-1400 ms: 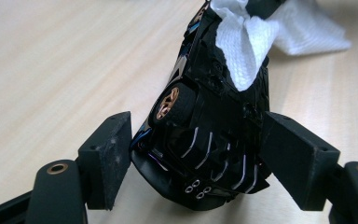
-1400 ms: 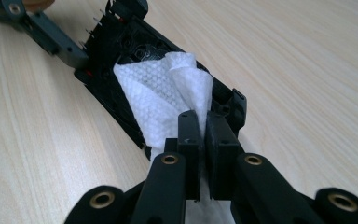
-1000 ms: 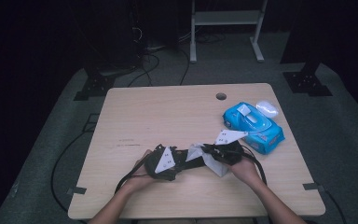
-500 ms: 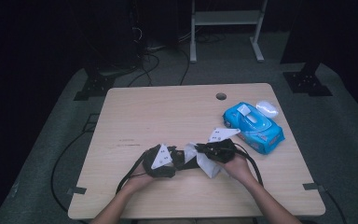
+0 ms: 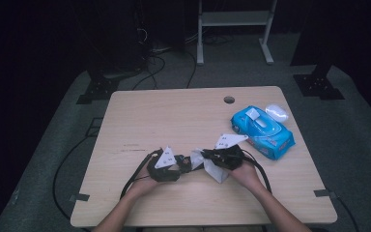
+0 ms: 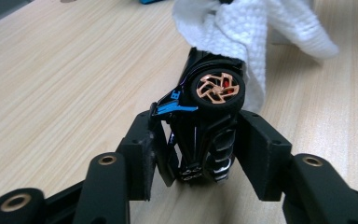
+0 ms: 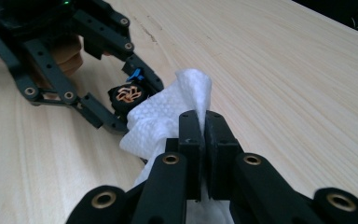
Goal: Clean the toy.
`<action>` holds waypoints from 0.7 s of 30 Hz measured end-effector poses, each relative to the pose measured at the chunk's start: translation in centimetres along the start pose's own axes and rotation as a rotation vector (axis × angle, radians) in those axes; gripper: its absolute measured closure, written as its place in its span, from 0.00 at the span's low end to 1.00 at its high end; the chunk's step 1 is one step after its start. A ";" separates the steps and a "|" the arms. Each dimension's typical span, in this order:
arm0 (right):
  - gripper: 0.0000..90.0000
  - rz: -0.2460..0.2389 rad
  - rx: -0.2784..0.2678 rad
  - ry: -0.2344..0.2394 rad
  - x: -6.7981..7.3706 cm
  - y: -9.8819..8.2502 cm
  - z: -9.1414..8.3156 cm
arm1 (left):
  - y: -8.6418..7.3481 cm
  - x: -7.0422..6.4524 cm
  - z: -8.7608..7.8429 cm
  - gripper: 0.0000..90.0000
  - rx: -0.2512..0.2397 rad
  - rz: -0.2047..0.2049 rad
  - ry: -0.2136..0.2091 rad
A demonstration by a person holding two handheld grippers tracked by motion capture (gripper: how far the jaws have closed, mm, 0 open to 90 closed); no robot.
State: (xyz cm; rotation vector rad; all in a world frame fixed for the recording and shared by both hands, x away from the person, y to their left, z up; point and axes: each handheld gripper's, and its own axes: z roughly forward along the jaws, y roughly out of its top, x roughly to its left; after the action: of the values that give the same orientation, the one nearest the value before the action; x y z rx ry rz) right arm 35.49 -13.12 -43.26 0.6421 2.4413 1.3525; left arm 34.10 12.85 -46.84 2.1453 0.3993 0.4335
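Note:
A black toy car (image 6: 200,126) with blue trim and a copper wheel lies on its side between the jaws of my left gripper (image 6: 198,154). These jaws have just been closing, and both pads now touch the car's body. My right gripper (image 7: 204,135) is shut on a white wipe (image 7: 168,112), which drapes over the car's far end (image 7: 127,94). In the high view the left gripper (image 5: 186,164) and the right gripper (image 5: 207,157) meet nose to nose near the table's front edge, with the wipe (image 5: 215,169) between them.
A blue pack of wipes (image 5: 263,130) lies at the right of the wooden table (image 5: 174,116), with a clear lid (image 5: 276,112) behind it. A cable hole (image 5: 229,100) sits near the far edge. Cables trail from both grippers toward the front.
The left gripper's jaws have narrowed onto the toy car. The right gripper has edged left with the wipe, up against the car.

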 end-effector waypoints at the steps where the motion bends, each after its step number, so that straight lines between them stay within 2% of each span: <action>1: 0.95 0.002 0.001 0.000 0.0 0.1 0.1 | 0.0 0.1 -0.1 0.58 0.000 0.000 -0.009; 7: 0.95 0.008 -0.011 -0.002 -0.1 0.2 0.5 | -0.2 0.5 -0.5 0.59 -0.036 -0.036 -0.056; 10: 0.95 0.010 -0.019 -0.004 -0.1 0.2 0.5 | 0.1 0.7 0.0 0.43 -0.015 -0.084 -0.069; 11: 0.94 0.015 -0.021 0.000 -0.1 0.2 0.5 | 0.2 0.8 0.2 0.41 -0.017 -0.091 -0.062; 13: 0.91 0.019 -0.027 0.015 -0.1 0.2 0.6 | 0.3 0.8 0.4 0.46 -0.024 -0.084 -0.063; 14: 0.88 0.016 -0.025 0.012 -0.1 0.2 0.6 | 0.4 0.7 0.4 0.51 -0.020 -0.064 -0.053; 16: 0.82 0.014 -0.025 -0.005 -0.1 0.2 0.5 | 0.4 0.5 0.5 0.59 -0.013 -0.054 -0.055; 18: 0.78 0.014 -0.040 -0.024 -0.2 0.3 0.1 | 0.3 0.4 0.4 0.62 -0.017 -0.054 -0.062; 21: 0.78 0.007 -0.074 -0.035 0.1 0.4 -0.6 | 0.2 0.5 0.4 0.64 -0.021 -0.062 -0.059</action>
State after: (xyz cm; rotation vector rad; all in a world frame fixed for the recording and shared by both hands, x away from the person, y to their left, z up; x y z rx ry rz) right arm 35.22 -13.33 -42.63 0.6514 2.3520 1.4150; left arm 34.71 12.67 -46.76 2.1142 0.4244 0.3375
